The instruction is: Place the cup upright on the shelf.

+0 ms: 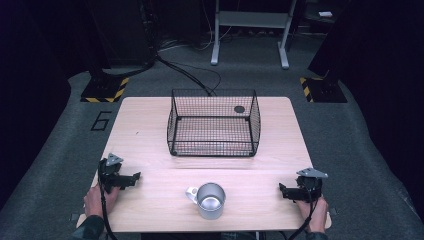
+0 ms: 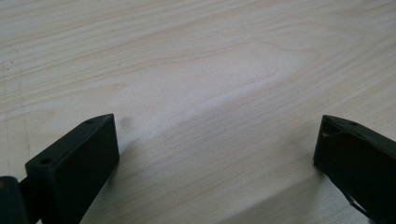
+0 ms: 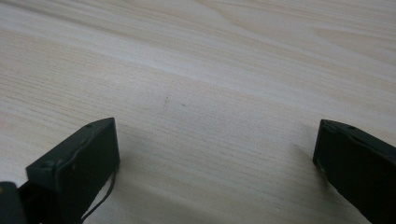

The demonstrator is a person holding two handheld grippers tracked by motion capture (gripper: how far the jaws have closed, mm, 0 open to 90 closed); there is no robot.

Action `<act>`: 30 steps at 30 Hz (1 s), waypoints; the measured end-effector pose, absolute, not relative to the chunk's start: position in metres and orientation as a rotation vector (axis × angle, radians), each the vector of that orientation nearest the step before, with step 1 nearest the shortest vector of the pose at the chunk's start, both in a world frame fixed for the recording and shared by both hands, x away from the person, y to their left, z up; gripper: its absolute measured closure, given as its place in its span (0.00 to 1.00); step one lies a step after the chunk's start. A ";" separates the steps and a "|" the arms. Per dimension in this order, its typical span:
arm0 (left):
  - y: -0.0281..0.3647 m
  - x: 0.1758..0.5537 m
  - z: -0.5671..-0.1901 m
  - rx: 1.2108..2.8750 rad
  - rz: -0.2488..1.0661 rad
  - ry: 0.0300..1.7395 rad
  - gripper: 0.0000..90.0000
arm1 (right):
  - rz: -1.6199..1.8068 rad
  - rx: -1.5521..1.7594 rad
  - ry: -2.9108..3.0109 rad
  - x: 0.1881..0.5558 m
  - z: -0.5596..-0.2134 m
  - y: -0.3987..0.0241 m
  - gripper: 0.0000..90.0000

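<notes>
Resting both grippers low on the worktop (image 1: 150, 130), we keep the left gripper (image 1: 134, 177) near its left edge and the right gripper (image 1: 283, 190) near its right edge, each with jaws spread wide and nothing between them but bare wood. Between our hands, at the near edge, the metal mug (image 1: 210, 200) stands upright, well apart from both. Beyond it sits the black wire basket (image 1: 214, 122).

lab/test bay | hazard-striped stand bases (image 1: 105, 91) | floor cables (image 1: 187, 72) | grey carpet (image 1: 360, 150)
</notes>
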State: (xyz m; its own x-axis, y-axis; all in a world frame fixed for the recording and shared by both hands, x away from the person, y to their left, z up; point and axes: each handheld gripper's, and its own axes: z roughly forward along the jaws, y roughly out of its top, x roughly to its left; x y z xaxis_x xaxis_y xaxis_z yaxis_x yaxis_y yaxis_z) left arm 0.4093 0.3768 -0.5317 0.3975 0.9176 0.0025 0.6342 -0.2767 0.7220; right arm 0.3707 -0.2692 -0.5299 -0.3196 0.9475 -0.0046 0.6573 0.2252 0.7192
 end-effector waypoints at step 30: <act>0.376 0.409 -0.532 2.004 0.574 1.320 0.00 | 1.044 1.219 2.232 0.343 -0.482 -0.201 0.00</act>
